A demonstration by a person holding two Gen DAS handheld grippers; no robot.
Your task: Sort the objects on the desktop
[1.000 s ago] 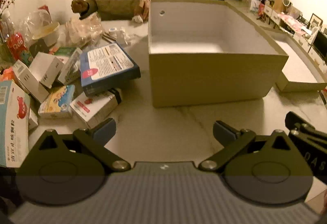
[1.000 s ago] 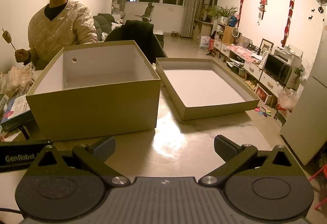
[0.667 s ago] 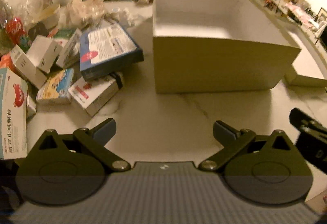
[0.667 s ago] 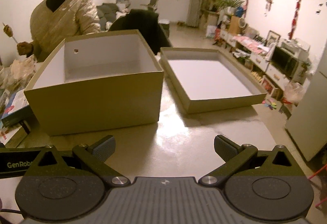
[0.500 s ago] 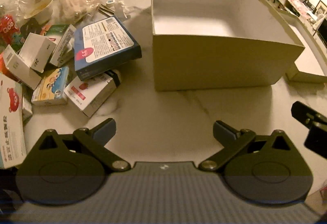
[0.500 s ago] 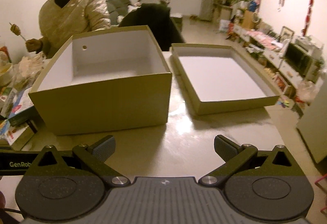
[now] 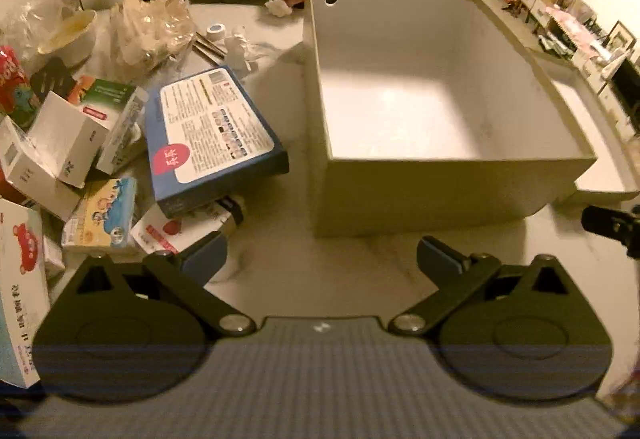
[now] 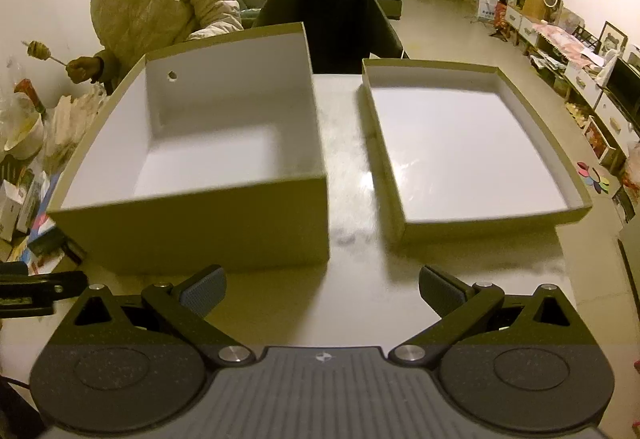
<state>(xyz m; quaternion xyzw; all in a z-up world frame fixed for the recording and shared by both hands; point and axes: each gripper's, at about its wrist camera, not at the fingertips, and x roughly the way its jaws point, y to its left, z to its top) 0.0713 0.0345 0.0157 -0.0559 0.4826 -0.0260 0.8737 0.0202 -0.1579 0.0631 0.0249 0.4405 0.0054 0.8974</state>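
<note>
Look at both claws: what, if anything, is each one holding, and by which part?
Nothing is held. The left claw and the right claw are both open over the bare table, in front of the empty box.

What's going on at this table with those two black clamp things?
Someone is holding a gripper in each hand to sort the small packages heaped on the left. Both the left gripper and the right gripper are open and hold nothing. The deep box and its lid are empty.
</note>
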